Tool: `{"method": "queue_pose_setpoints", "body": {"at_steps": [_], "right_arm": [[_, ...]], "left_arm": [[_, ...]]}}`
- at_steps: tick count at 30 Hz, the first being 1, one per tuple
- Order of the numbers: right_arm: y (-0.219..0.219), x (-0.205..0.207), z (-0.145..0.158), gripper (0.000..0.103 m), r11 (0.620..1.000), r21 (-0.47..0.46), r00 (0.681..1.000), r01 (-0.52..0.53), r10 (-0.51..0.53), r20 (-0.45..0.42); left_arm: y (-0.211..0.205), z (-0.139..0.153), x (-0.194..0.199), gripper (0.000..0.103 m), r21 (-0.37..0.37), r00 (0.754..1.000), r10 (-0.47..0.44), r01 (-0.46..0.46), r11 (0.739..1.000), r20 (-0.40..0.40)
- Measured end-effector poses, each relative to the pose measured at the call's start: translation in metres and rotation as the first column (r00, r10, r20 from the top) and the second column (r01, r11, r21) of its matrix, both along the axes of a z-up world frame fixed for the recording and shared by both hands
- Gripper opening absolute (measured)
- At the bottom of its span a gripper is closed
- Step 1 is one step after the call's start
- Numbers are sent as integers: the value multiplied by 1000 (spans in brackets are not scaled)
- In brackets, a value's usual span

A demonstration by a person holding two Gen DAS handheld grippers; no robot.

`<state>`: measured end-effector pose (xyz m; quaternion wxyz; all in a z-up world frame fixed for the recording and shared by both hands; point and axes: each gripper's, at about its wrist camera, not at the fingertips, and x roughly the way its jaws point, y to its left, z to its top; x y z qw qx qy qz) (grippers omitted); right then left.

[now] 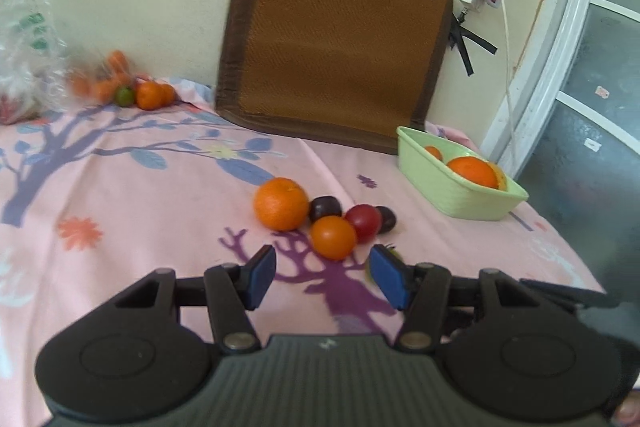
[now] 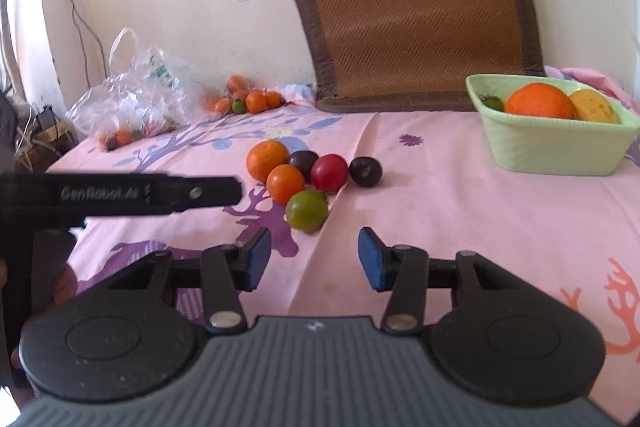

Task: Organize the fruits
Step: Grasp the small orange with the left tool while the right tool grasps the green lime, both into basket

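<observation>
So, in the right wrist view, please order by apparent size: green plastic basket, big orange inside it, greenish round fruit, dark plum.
1. Green plastic basket
2. Big orange
3. Greenish round fruit, though nearest the camera
4. Dark plum

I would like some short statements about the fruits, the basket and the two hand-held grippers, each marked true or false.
1. The left hand-held gripper holds an orange. False: it is open and holds nothing.
2. The green basket has a large orange in it. True.
3. The green fruit lies nearest the right hand-held gripper in the group of fruits. True.
4. The plastic bag lies inside the basket. False: it lies on the pink cloth, far left by the wall.
5. The red fruit touches the basket. False: it lies apart from it, among the loose fruits.
</observation>
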<state>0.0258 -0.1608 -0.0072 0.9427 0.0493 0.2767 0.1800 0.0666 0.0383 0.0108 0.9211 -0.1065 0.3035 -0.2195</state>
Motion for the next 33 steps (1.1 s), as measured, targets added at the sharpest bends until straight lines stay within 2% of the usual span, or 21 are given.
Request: {"method": "queue_pose_setpoints", "body": {"at_steps": [5,8,10,11,12,16,19,22,25,28,33], "right_arm": [[16,15,1,51,993,-104,998,-52,54,11],[20,30,-1,50,988,-136,997,-71,72,4],[21,37,-1,46,986,-148,997,-79,81,2],[22,39,-2,39,983,-160,996,-86,87,1],[24,41,-3,34,980,-171,995,-97,97,-8],[21,36,-2,30,981,-165,994,-106,107,0],[4,28,3,30,990,-120,997,-70,74,33],[-16,21,10,30,994,-108,994,4,8,112],[-42,21,18,30,988,-110,977,108,-85,194],[-70,30,26,30,973,-108,955,206,-176,237],[-99,53,29,30,946,-119,927,301,-261,272]], "left_arm": [[-18,1,28,53,4,999,-31,32,999,-38],[-20,-6,42,49,-10,995,-20,19,1000,-95],[-20,-11,44,38,-23,994,-19,17,1000,-110],[-21,-12,44,35,-12,994,-19,18,1000,-103],[-22,-12,43,33,-2,995,-16,16,1000,-100],[-19,-9,37,32,-55,992,-32,25,998,-126],[-26,3,31,32,-83,993,-68,60,995,-101],[-44,19,36,32,-110,991,-115,107,988,-70],[-73,34,52,32,-102,986,-162,156,982,-51],[-111,46,73,32,-80,977,-214,211,974,-19],[-158,47,121,32,-127,965,-252,242,962,-68]]}}
